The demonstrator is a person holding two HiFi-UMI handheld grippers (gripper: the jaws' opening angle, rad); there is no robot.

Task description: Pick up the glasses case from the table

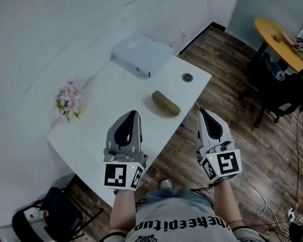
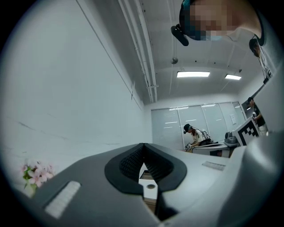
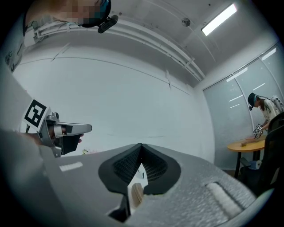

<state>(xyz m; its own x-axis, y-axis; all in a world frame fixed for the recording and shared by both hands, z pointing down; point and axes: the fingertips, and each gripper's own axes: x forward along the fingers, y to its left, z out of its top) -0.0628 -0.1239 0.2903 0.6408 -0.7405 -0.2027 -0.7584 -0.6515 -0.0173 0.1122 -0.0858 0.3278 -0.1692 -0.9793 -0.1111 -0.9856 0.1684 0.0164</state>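
Observation:
The glasses case (image 1: pixel 166 103) is olive green and oblong, lying on the white table (image 1: pixel 108 90) near its front right edge. My left gripper (image 1: pixel 134 114) hovers over the table just left of the case, jaws together and holding nothing. To the right of the case, my right gripper (image 1: pixel 202 112) sits beyond the table edge above the wooden floor, also shut and empty. Both point away from me, roughly level. In the left gripper view the left gripper (image 2: pixel 143 148) has its jaw tips meeting. The right gripper (image 3: pixel 141 148) looks the same in its own view. Neither gripper touches the case.
A white box (image 1: pixel 142 54) stands at the table's far end, pink flowers (image 1: pixel 69 99) at its left, a small round cap (image 1: pixel 187 77) near the right corner. A black chair (image 1: pixel 48 217) sits left of me. A yellow round table (image 1: pixel 282 39) and cables are at right.

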